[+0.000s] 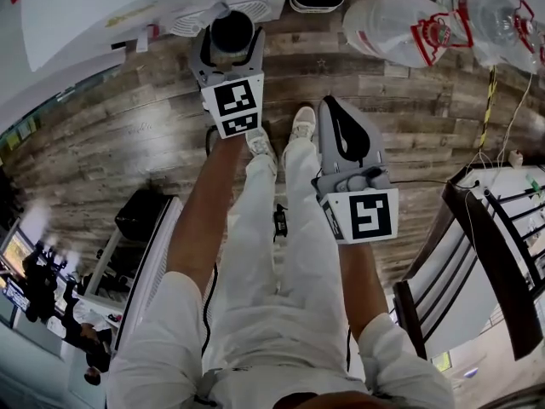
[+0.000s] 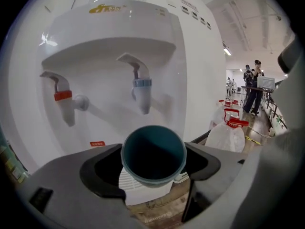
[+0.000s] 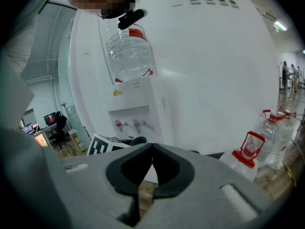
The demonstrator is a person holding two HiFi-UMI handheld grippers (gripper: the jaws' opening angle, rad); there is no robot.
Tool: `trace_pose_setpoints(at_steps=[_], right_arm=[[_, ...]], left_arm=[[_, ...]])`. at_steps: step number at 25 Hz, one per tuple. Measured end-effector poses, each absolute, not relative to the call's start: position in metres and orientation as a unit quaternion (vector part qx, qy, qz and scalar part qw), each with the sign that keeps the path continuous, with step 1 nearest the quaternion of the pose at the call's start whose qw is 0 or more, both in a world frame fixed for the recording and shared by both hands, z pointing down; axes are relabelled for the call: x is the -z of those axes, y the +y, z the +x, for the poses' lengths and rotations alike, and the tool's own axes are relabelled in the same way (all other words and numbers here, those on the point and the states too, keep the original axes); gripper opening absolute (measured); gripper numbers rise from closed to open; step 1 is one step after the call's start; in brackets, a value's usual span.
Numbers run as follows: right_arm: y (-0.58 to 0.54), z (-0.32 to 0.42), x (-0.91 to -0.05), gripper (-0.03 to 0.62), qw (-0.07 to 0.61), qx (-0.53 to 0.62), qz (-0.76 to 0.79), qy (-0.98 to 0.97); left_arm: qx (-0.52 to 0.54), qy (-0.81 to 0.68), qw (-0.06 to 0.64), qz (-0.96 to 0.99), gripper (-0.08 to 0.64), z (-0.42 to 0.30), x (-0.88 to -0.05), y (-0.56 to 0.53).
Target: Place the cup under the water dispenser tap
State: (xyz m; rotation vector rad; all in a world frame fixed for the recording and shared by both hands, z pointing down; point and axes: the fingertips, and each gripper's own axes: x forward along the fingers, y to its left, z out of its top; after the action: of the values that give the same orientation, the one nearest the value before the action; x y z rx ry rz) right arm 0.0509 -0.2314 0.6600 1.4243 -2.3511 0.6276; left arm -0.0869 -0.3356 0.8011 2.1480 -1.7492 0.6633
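Observation:
A teal cup (image 2: 153, 154) sits upright between the jaws of my left gripper (image 2: 153, 162), which is shut on it. The cup hangs in front of the white water dispenser (image 2: 190, 56), just below and slightly right of the blue tap (image 2: 141, 87). The red tap (image 2: 62, 97) is to the left, and the white drip grille (image 2: 136, 187) lies under the cup. In the head view the cup (image 1: 232, 34) shows dark at the tip of the left gripper (image 1: 230, 22). My right gripper (image 1: 330, 102) hangs back over the floor, shut and empty (image 3: 151, 148).
Large water jugs (image 1: 400, 24) lie on the wood floor right of the dispenser, with red-capped ones (image 3: 250, 149) nearby. A dark chair (image 1: 485, 254) stands at the right. A desk (image 1: 128, 262) is at the left. People (image 2: 252, 87) stand far off.

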Motion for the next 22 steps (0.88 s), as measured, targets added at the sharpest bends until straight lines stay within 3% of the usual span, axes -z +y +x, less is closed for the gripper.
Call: trace_pose_setpoints(at_steps=[14,22], right_arm=[[-0.24,0.051,-0.68,0.0,0.169,-0.235,0.493,-0.82],[-0.24,0.056,-0.675,0.0,0.168,-0.233,0.496,-0.819]], left_arm=[[-0.236,-0.613,0.145,0.74,0.375,-0.09,-0.83,-0.365],[-0.224,-0.62,0.181,0.73,0.405,-0.096,-0.827,-0.366]])
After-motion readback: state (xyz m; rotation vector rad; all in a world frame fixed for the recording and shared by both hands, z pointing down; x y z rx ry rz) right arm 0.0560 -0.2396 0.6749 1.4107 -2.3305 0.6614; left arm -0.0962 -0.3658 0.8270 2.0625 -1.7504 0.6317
